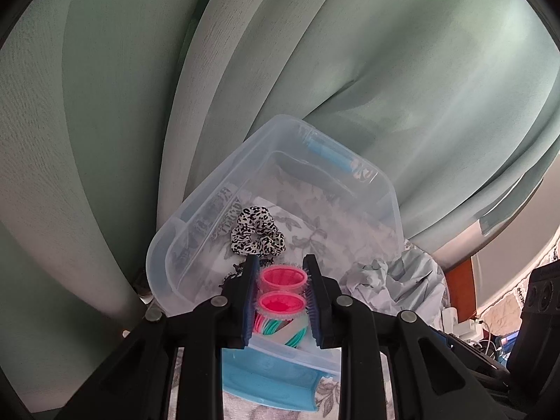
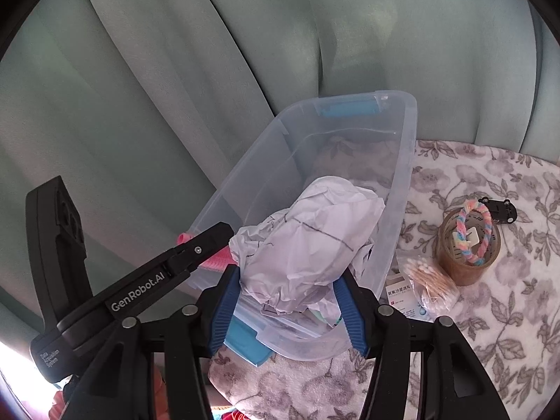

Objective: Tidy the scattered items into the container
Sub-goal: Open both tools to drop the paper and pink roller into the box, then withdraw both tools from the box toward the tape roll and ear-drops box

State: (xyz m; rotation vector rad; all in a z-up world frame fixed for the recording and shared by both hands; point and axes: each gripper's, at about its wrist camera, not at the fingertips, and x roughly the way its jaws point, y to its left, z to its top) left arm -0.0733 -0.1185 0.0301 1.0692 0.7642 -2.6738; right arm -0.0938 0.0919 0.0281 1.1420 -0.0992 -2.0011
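The left gripper (image 1: 281, 292) clamps two pink hair rollers (image 1: 282, 288) just over the clear container's (image 2: 407, 161) near rim. The right gripper (image 2: 292, 288) grips crumpled paper (image 2: 308, 231) inside it. The paper hides the container's floor; curtain (image 1: 105, 105) crowds behind.

Crumpled paper (image 2: 308, 238) hiding container (image 2: 407, 161) floor, box (image 2: 397, 288) print illegible

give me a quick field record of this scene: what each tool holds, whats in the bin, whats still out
left tool: shut on two pink hair rollers, over the bin's near end
right tool: shut on crumpled paper, over the bin
bin: clear plastic, blue latches, on a floral cloth
in bin: leopard scrunchie, coloured hair ties
still out: tape roll with rainbow tie, cotton swabs, small box, black clip
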